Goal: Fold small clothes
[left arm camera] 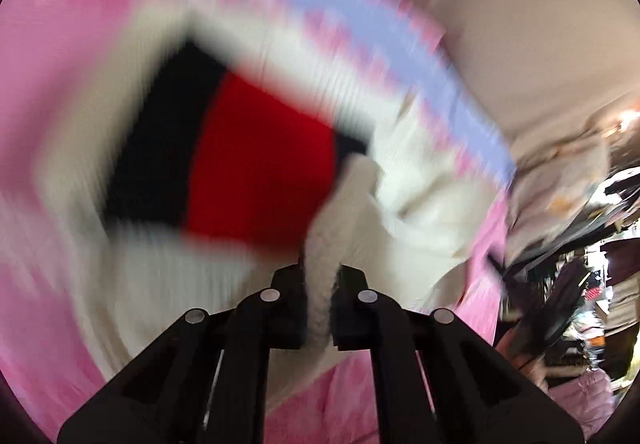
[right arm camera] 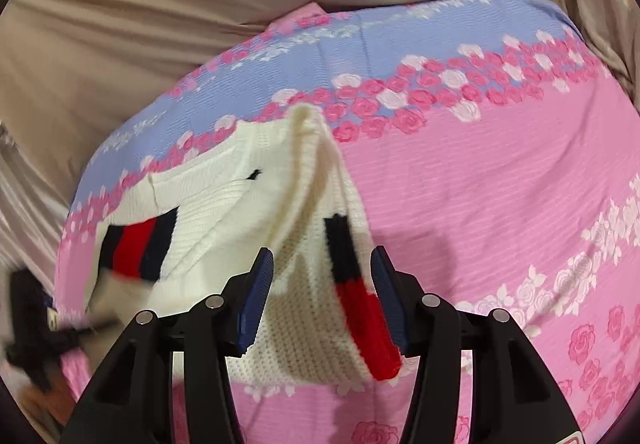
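A small cream knit sweater [right arm camera: 224,204] with navy and red stripes lies partly lifted on a pink and blue floral bedsheet [right arm camera: 480,172]. In the blurred left wrist view, my left gripper [left arm camera: 320,276] is shut on a bunched cream fold of the sweater [left arm camera: 320,236], with the navy and red stripe block beyond it. In the right wrist view, my right gripper [right arm camera: 322,272] is open, its blue-padded jaws standing on either side of a hanging cream part of the sweater with a navy and red stripe. The left gripper shows as a dark shape at the far left [right arm camera: 32,316].
A beige sheet [right arm camera: 160,4] covers the area beyond the floral sheet. Cluttered dark items and clothes [left arm camera: 580,284] lie at the right of the left wrist view.
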{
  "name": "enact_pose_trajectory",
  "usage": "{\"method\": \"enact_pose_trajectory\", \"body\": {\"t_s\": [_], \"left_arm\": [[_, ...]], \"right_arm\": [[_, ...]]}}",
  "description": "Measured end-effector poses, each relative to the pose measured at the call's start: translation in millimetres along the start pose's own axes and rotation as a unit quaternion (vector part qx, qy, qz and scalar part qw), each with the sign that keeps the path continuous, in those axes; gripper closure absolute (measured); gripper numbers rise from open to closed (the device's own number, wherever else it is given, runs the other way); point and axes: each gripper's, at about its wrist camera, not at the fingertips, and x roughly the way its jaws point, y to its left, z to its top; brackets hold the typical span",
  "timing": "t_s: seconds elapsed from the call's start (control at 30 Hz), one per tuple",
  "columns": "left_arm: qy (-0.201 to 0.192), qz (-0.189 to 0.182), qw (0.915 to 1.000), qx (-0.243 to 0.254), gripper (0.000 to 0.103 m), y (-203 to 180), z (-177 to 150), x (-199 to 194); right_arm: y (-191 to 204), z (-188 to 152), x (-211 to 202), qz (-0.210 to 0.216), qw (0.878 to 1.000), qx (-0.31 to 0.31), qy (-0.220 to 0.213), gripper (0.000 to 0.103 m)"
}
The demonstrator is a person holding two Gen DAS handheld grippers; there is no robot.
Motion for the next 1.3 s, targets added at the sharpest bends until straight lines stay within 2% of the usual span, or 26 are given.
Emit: {"method": "enact_pose_trajectory", "body": {"t_s": [0.1,0.17,0.23,0.33,0.43,0.57,0.6,0.63,0.67,0.73,0.77,0.8,0.83,0.87,0.9,1.0,1.07,1.1,1.13,1.2,1.23,1.27,1.3], "left_arm": [[-0.102,0.011,0.9942,0.034,0.096,-12.8,67.6,-51.3],[-0.124,0.034,0.9908,0.044,0.096,-10.0,95.9,-55.3],[-0.105,0.073,0.9910,0.041,0.096,9.9,119.5,-28.6],[-0.053,0.111,0.9923,0.006,0.096,49.2,121.1,18.5],[-0.043,0.104,0.9933,-0.027,0.096,70.8,105.6,32.3],[-0.043,0.082,0.9943,-0.052,0.095,78.8,93.8,33.8],[-0.043,0.082,0.9943,-0.053,0.095,78.0,95.7,33.6],[-0.042,0.082,0.9943,-0.053,0.096,74.3,99.4,34.2],[-0.043,0.082,0.9943,-0.052,0.096,70.5,100.1,32.6],[-0.067,0.080,0.9938,-0.038,0.096,58.1,103.2,9.8],[-0.081,0.075,0.9934,-0.029,0.096,51.7,104.3,-5.2],[-0.089,0.074,0.9931,-0.021,0.096,48.1,106.5,-13.5],[-0.097,0.083,0.9918,-0.010,0.096,44.0,108.6,-22.8],[-0.099,0.108,0.9892,0.004,0.096,44.3,110.4,-23.9],[-0.089,0.125,0.9882,0.007,0.096,48.9,112.0,-16.7],[-0.026,0.156,0.9870,-0.031,0.096,80.2,111.9,30.0],[-0.032,0.153,0.9872,-0.035,0.096,83.4,109.6,35.4],[-0.036,0.150,0.9876,-0.029,0.096,80.1,108.9,35.0],[-0.032,0.149,0.9880,-0.024,0.096,77.2,108.4,36.1],[-0.026,0.147,0.9886,-0.021,0.096,74.0,107.1,38.9],[-0.024,0.148,0.9885,-0.019,0.096,72.6,106.2,39.3],[-0.022,0.149,0.9884,-0.016,0.096,70.1,105.5,38.7],[-0.022,0.150,0.9883,-0.015,0.096,67.6,104.7,37.0]], "right_arm": [[2.5,11.1,2.8,-0.001,1.000,-0.016,-0.010,0.048],[1.1,20.9,13.4,-0.004,1.000,-0.017,-0.012,0.046],[2.3,33.6,34.7,-0.006,1.000,-0.009,0.002,0.046],[10.6,51.2,55.1,0.005,1.000,0.001,0.008,0.046],[26.7,67.8,71.7,0.000,1.000,-0.013,0.006,0.046],[47.8,83.9,112.2,-0.007,0.999,-0.028,0.041,0.041],[51.4,84.8,119.6,-0.009,0.998,-0.029,0.049,0.043],[55.1,85.7,125.1,-0.008,0.998,-0.031,0.057,0.063],[61.4,86.6,125.5,-0.008,0.997,-0.038,0.064,0.089],[68.4,92.3,94.3,0.019,0.999,-0.033,0.023,0.091],[66.9,95.3,68.9,0.045,0.999,-0.021,-0.008,0.099],[60.5,98.2,38.8,0.060,0.997,-0.004,-0.042,0.099],[54.8,98.5,25.9,0.059,0.997,0.004,-0.058,0.102],[40.0,97.0,17.3,0.039,0.996,0.016,-0.075,0.103],[28.6,96.2,27.3,0.010,0.998,0.021,-0.059,0.103],[-14.7,88.2,72.1,-0.052,0.997,0.053,0.013,0.103],[-21.3,88.2,64.8,-0.047,0.997,0.064,-0.002,0.103],[-20.8,89.0,59.1,-0.026,0.997,0.067,-0.010,0.103],[-18.0,89.1,57.5,-0.007,0.998,0.067,-0.009,0.102],[-1.2,88.0,62.0,0.005,0.999,0.048,0.008,0.090],[9.2,87.1,65.1,0.004,0.999,0.031,0.015,0.078],[17.3,87.9,67.9,0.006,1.000,0.016,0.017,0.061],[30.7,86.7,73.2,0.010,1.000,-0.004,0.018,0.052]]}}
